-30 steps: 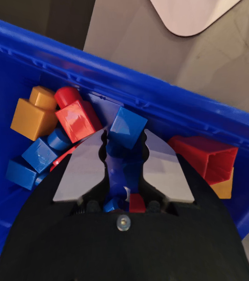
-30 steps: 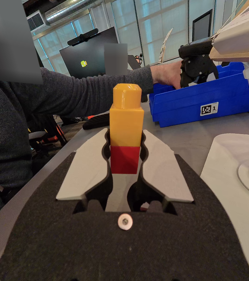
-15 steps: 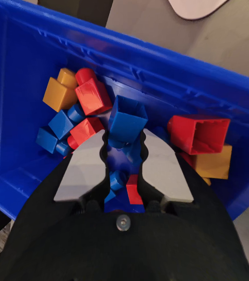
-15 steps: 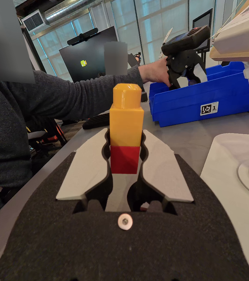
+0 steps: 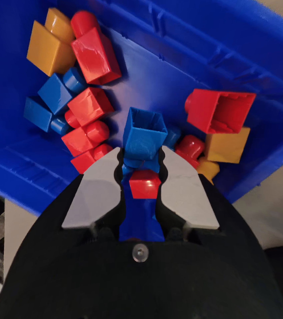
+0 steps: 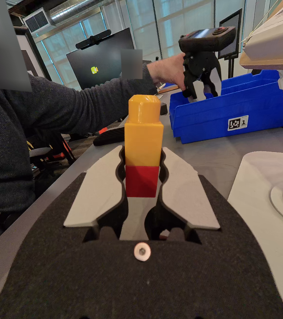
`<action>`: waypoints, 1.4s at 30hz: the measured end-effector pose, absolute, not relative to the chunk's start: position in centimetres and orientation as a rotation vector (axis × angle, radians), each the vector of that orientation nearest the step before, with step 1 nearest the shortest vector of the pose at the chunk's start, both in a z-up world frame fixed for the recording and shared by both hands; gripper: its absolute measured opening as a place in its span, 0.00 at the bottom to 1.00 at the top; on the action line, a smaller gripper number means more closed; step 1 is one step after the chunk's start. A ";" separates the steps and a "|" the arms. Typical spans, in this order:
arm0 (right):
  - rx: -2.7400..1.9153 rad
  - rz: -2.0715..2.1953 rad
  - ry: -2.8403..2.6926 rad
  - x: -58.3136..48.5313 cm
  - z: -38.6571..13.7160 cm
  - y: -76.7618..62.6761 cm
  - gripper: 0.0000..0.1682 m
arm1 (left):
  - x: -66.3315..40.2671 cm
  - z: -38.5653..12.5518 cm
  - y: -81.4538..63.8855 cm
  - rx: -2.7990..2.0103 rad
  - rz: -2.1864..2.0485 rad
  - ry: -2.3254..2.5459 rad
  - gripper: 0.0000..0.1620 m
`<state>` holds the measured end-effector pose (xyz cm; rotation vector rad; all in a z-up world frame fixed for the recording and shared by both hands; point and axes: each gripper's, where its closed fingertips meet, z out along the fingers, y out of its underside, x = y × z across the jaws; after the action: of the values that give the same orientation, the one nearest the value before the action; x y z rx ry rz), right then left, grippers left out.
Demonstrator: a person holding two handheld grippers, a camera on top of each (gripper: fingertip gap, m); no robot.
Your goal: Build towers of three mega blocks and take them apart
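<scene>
Grey table (image 6: 215,155), smooth top. Landmark: blue bin (image 6: 223,117), resting on the table at its far side, white tag on its near wall. Near side of the bin, toward the table's left edge: two-block stack, red block (image 6: 141,181) on the surface, yellow block (image 6: 143,143) on top. Right of the stack, nearer than the bin: white mat (image 6: 258,224). Left of the bin, at the table edge: dark flat object (image 6: 109,138).

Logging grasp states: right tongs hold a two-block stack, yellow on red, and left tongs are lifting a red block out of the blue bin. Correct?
One error: the block in the left tongs is blue, not red. The left wrist view shows the blue block clamped between them, hollow end outward, above the blue bin. The rest stands: the right tongs hold the yellow block on the red block.
</scene>
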<state>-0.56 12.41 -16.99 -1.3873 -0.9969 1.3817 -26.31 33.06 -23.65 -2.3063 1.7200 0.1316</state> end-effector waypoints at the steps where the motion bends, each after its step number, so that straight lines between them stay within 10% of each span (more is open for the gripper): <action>1: -1.388 1.382 -0.998 -0.6 -17.0 12.4 0.21 | -26.7 -23.1 32.8 -2.310 0.147 1.721 0.23; 29: -1.392 1.372 -1.014 -0.7 -17.2 12.3 0.21 | -29.8 -24.5 27.7 -2.379 0.101 1.750 0.41; 42: -1.392 1.372 -1.015 -0.8 -17.2 12.3 0.21 | -28.0 -25.1 28.1 -2.270 -0.052 1.829 0.24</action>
<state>-0.76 12.34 -17.16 -1.3922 -1.0151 1.3716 -27.98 28.07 -25.06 -2.2696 1.8293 -0.0520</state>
